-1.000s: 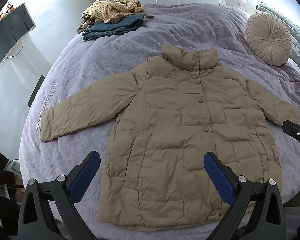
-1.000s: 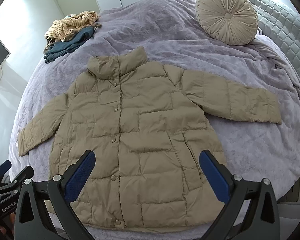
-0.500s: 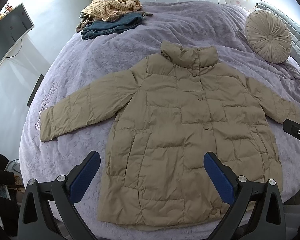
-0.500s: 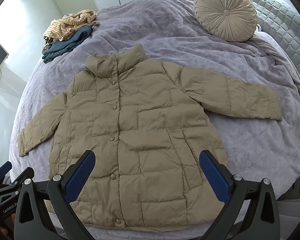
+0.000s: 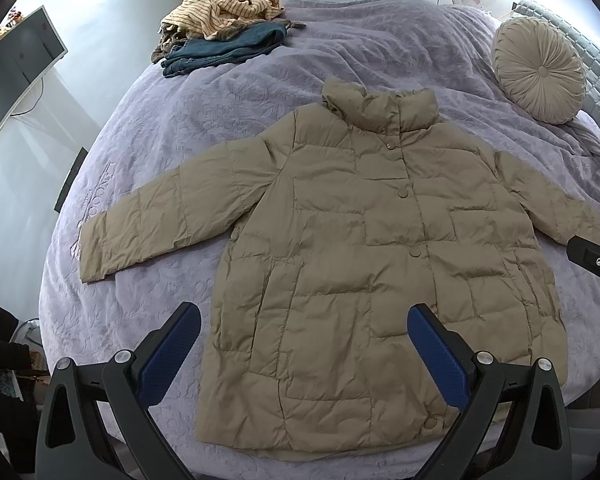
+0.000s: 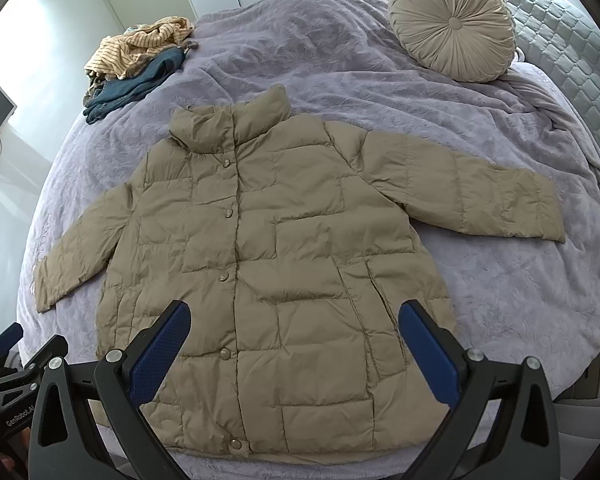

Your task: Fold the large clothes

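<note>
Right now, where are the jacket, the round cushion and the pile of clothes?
jacket (image 5: 380,264): left wrist view, chest panel.
round cushion (image 6: 453,22): right wrist view, centre button.
pile of clothes (image 5: 224,36): left wrist view, between striped top and blue garment.

We see one tan quilted puffer jacket (image 5: 364,248) lying flat, front side up, on the lilac bed (image 5: 228,92). Snaps closed down the placket, stand collar puffed up and pointing toward the bed's far side. Both sleeves spread outward and angled slightly down, fully unfolded. Hem sits at the bed's near edge. Fabric lightly wrinkled, no folds made yet.
</note>
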